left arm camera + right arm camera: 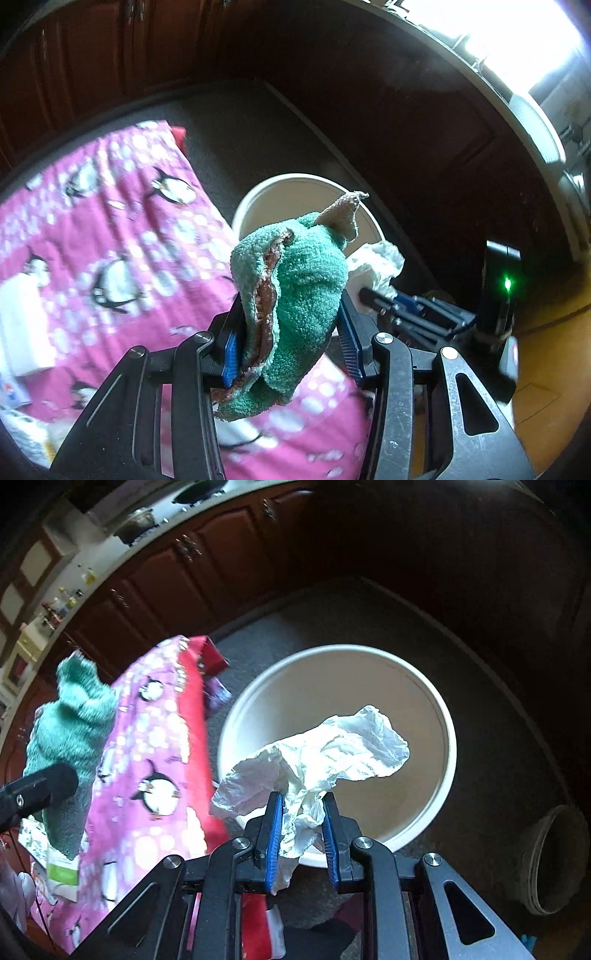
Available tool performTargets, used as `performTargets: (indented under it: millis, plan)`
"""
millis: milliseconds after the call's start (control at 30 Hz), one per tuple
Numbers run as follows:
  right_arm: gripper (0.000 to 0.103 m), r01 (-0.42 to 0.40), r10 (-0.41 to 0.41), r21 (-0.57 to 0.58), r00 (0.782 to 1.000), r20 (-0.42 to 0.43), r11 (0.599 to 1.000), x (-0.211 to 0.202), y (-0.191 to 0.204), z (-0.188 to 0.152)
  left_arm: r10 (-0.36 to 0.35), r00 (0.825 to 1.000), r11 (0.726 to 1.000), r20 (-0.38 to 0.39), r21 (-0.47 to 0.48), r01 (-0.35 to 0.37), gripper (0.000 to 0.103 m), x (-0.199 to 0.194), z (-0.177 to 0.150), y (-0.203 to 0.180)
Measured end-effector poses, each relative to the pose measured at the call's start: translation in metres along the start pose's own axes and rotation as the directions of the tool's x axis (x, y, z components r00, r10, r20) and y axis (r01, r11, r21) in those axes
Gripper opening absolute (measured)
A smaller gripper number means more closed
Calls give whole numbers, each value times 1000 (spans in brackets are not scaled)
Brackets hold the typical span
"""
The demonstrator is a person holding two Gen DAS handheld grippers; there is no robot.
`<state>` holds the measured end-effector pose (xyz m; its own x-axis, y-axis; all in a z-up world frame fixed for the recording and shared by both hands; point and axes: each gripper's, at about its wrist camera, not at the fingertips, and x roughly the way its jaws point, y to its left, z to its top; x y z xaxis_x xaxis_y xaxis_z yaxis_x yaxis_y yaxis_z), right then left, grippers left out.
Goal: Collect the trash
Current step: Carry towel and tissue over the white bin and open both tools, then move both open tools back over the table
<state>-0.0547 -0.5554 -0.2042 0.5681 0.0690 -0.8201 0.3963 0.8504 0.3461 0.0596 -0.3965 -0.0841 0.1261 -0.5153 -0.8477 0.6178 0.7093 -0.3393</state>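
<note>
1. The crumpled white paper (325,753) is thin and wrinkly. It sits between the blue pads of the right hand-held gripper (302,830), which is squeezed on its lower end. Its long side runs up and to the right, with the far end hanging over the white bucket (448,746).
2. The green cloth (295,295) is fluffy like a towel, with a brown, frayed edge. The left hand-held gripper (290,345) is pinched on it. The cloth stands up tall, its pointed tip toward the bucket, and its bottom end droops down.
3. The bucket is round, smooth and open at the top. It stands on a gray carpet (280,638).
4. Just beside the bucket lies a pink penguin blanket (110,236), soft-looking with white dots.
5. Dark brown wooden cabinets (207,568) stand behind.
</note>
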Motion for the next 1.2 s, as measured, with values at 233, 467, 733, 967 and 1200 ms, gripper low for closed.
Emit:
performTargets:
  millis: [233,467,733,967,1200]
  plan:
    - [50,34,-34,31,999,12,999,3,-8,-1,-93,996,993,-11,-72,92,64,32,8,9]
    - [50,30,-31,70,1000,6,997,1,-14,-6,-79,997,995,0,-54,79,66,23,6,15]
    - [50,24,-24,61,1000,10,998,0,-6,-9,7,999,1000,52,-9,-6,66,-2,-7,21]
    - [50,14,-16,38,999,31,999,-12,7,-9,93,988,995,121,13,-96,66,-35,-22,25]
    - [52,-7,8,-8,997,73,1000,-34,34,-7,139,975,989,174,33,-147,66,-60,-39,21]
